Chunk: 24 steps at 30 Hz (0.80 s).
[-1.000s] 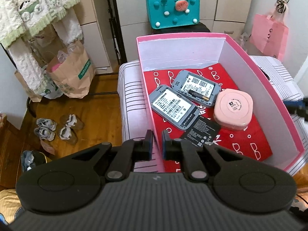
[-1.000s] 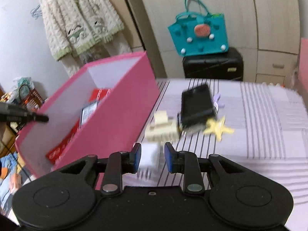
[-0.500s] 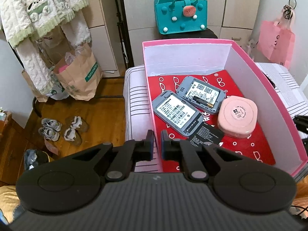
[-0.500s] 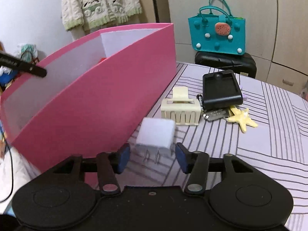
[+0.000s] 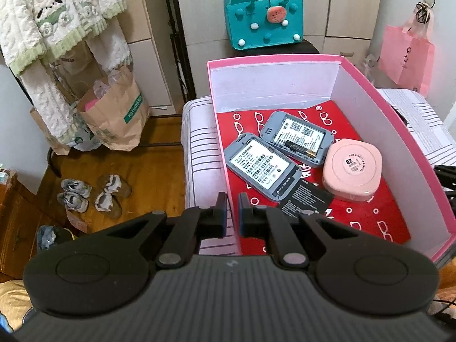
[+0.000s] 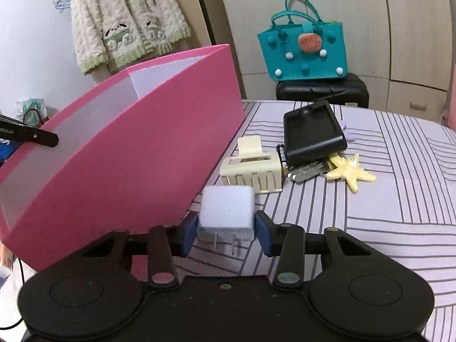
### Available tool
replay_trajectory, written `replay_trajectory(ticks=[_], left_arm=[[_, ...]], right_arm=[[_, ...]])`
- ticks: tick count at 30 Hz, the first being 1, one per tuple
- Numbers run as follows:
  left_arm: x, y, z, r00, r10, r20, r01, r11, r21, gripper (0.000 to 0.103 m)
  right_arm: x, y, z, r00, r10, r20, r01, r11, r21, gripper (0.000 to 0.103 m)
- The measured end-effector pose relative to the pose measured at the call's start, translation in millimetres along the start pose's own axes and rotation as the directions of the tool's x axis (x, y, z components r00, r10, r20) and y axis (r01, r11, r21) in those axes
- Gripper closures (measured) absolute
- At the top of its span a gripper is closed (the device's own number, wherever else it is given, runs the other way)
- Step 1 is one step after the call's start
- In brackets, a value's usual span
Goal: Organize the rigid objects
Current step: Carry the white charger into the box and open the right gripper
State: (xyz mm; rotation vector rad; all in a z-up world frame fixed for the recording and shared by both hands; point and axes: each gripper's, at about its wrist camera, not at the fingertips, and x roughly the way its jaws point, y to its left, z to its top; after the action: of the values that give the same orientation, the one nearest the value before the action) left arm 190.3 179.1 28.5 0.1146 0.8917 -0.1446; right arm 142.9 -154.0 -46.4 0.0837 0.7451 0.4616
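White cube-shaped plug charger [image 6: 226, 213], prongs pointing toward the camera, sits between the right gripper [image 6: 227, 235] fingers, beside the pink cardboard box [image 6: 148, 154]; fingers flank it, contact unclear. Left gripper [image 5: 232, 213] is narrowly closed, empty.

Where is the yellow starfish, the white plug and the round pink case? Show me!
yellow starfish [image 6: 352, 173], right wrist view, on its middle where the arms meet.
white plug [image 6: 226, 210], right wrist view, on its front face above the prongs.
round pink case [image 5: 352, 168], left wrist view, on its lid near the label.
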Motion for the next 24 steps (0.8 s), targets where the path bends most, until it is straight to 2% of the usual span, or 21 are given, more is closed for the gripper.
replay_trajectory(ticks=[5,7,10,14,18,22,24], left_arm=[[-0.8,1.7,3.1,1.000,-0.014,-0.006,0.014,1.000,0.028,0.096],[-1.1,0.2,1.0,1.000,-0.008,0.002,0.008,0.999,0.043,0.096],[-2.0,1.9,-1.1,1.000,-0.025,0.011,0.024,0.998,0.051,0.095],[-1.8,7.8,-1.2,0.998,-0.060,0.012,0.059,0.997,0.055,0.094],[-2.0,8.0,-3.6,0.998,-0.064,0.024,0.062,0.996,0.063,0.094],[-1.8,7.7,-3.1,0.997,-0.068,0.023,0.066,0.995,0.078,0.094],[-2.0,7.2,-2.9,0.998,-0.067,0.022,0.065,0.995,0.081,0.094]], right_arm=[[9.3,17.6,-0.9,0.996,-0.085,0.015,0.086,0.993,-0.083,0.051],[13.0,25.2,-1.2,0.989,-0.147,0.031,0.150,0.982,-0.111,0.050],[11.8,32.4,-3.2,0.977,-0.208,0.053,0.213,0.970,-0.121,0.055],[-1.8,28.5,-1.0,0.975,-0.216,0.042,0.219,0.974,-0.066,0.055],[-25.0,25.9,2.2,0.972,-0.229,0.057,0.231,0.973,-0.025,0.055],[-49.9,33.1,15.0,0.970,-0.215,0.113,0.217,0.976,0.000,0.055],[-63.6,40.4,26.0,0.973,-0.180,0.145,0.182,0.983,-0.004,0.055]])
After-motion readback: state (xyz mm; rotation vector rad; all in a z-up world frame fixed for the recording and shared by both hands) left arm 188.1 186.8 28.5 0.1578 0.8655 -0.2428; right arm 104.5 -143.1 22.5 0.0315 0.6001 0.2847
